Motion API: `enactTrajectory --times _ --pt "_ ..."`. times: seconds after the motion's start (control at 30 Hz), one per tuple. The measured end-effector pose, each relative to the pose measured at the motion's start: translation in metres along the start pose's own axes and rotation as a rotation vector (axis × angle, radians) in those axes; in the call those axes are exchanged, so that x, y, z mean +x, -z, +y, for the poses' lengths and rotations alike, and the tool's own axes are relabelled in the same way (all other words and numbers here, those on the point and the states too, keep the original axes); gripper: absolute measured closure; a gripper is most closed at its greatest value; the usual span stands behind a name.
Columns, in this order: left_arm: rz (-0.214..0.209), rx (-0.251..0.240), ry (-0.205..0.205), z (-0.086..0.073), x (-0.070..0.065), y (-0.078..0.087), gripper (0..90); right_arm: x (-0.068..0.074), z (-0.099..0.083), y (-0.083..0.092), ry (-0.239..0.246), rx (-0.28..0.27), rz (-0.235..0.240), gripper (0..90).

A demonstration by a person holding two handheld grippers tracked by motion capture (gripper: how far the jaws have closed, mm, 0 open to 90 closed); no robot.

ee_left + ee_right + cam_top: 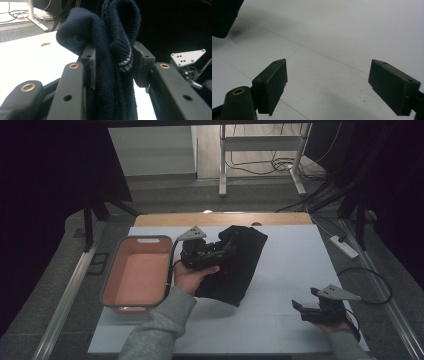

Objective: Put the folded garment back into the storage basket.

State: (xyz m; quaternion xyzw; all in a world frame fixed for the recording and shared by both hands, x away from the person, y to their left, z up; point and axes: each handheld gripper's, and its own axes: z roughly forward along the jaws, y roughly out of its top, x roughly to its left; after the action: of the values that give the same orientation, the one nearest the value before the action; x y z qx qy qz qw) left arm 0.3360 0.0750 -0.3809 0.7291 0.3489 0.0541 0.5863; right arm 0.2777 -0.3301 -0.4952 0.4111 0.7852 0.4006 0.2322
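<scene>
Left gripper [220, 251]: fingers [88, 62] clamped on a bunched fold of the dark knit garment [235, 267]. In the left gripper view the fold stands pinched between both pads, with a pale-stitched edge showing at the pinch. Garment sits at centre of the worktop [290, 265], its far end lifted toward 12 o'clock, its near end draped on the surface toward 6 o'clock.

Right gripper [306, 310]: fingers [272, 82] wide apart, holding nothing, low over bare worktop at about 4 o'clock from the garment, well apart from it.

Pink bin [137, 272] lies at 9 o'clock of the garment, just beside my left hand [190, 276], and looks empty.

Risks, as I judge them:
- Grip takes several layers at once; a thick knit roll may creep out of the pads if I lift fast.
- One-point hold leaves the rest hanging; the trailing end could drag on the worktop or catch the bin rim during a carry toward 9 o'clock.
- My cable trails near the bin wall and may snag.
</scene>
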Motion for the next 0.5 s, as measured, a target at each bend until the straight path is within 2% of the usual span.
enactTrajectory --times 0.5 --pt "0.018 -0.022 -0.007 0.006 0.0 0.015 61.1 0.0 0.0 0.0 -0.003 0.003 0.0 16.3"
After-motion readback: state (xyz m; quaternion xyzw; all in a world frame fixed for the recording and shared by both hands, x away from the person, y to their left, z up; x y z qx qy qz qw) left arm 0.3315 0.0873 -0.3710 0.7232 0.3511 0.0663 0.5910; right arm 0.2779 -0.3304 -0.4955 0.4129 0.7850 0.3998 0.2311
